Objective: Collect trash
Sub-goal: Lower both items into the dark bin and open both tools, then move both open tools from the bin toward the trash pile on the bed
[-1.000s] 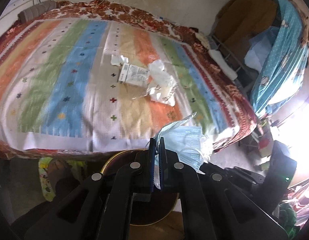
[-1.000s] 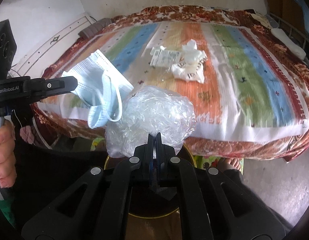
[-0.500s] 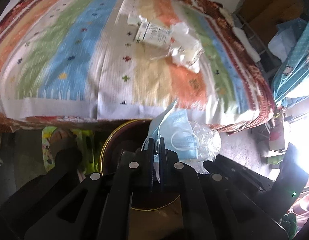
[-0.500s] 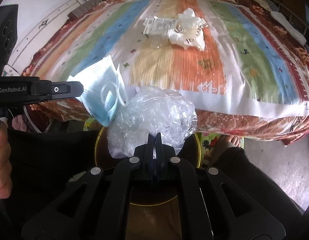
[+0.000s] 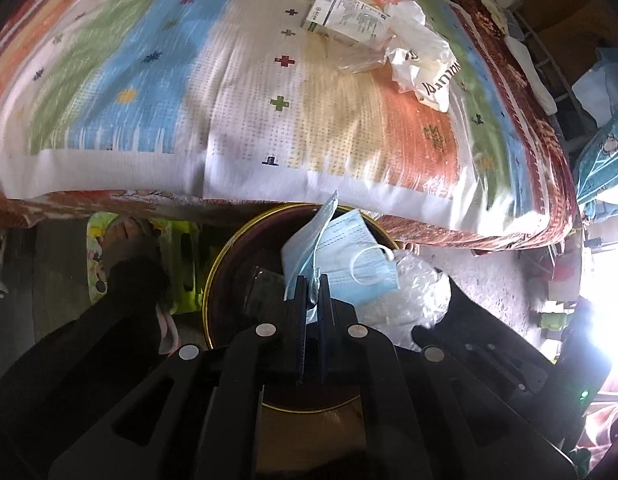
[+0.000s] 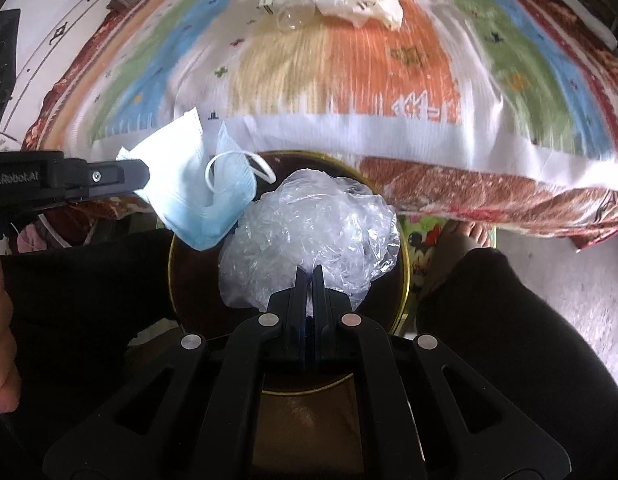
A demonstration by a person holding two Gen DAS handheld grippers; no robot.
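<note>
Over the bin (image 6: 405, 280), claws (image 5: 313, 280) (image 6: 307, 274) clamping mask (image 5: 349, 268), plastic (image 6: 309, 236).

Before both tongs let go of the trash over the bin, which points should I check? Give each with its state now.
1. Left tongs grip the blue face mask: ok.
2. Right tongs grip the clear plastic bag: ok.
3. Bag is above the gold-rimmed bin: ok.
4. Mask is fully above the bin opening: not ok; in the right wrist view it hangs across the rim.
5. Bin has room left: cannot tell; its inside is mostly hidden.
6. Bedspread is free of trash: not ok; a carton and white wrappers remain.
</note>
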